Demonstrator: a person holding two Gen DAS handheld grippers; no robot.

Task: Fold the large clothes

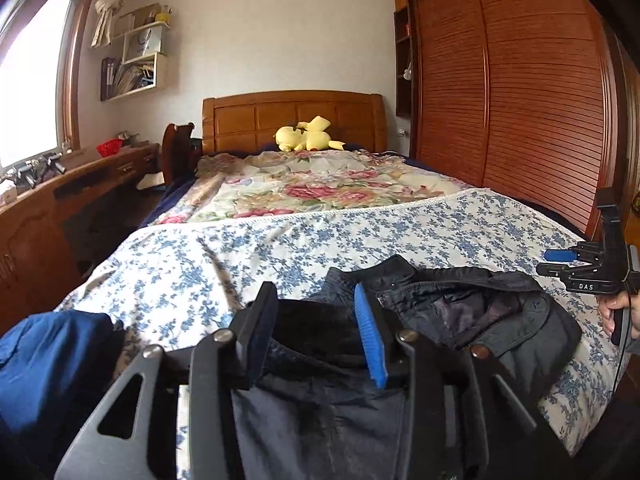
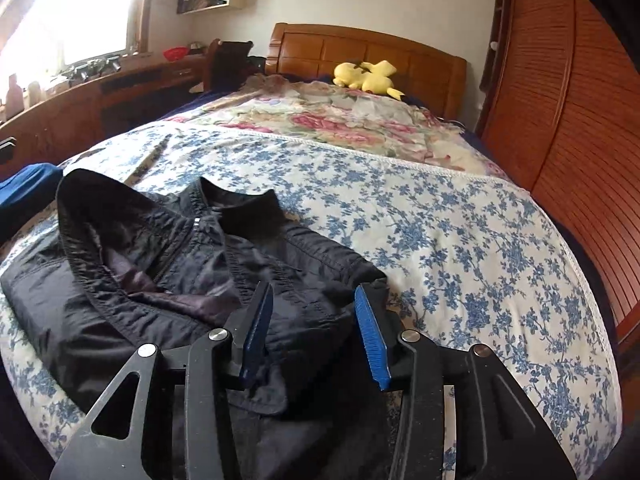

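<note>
A black hooded jacket lies bunched on the blue-flowered sheet at the foot of the bed; it also shows in the left wrist view. My left gripper is open, its fingers over the jacket's dark fabric, with nothing pinched. My right gripper is open over the jacket's right part, a fold of cloth lying between the fingers. The right gripper also shows at the right edge of the left wrist view, held by a hand.
A blue garment lies at the bed's left corner. A rose-patterned quilt and a yellow plush toy are near the headboard. A wooden desk stands left, a slatted wardrobe right.
</note>
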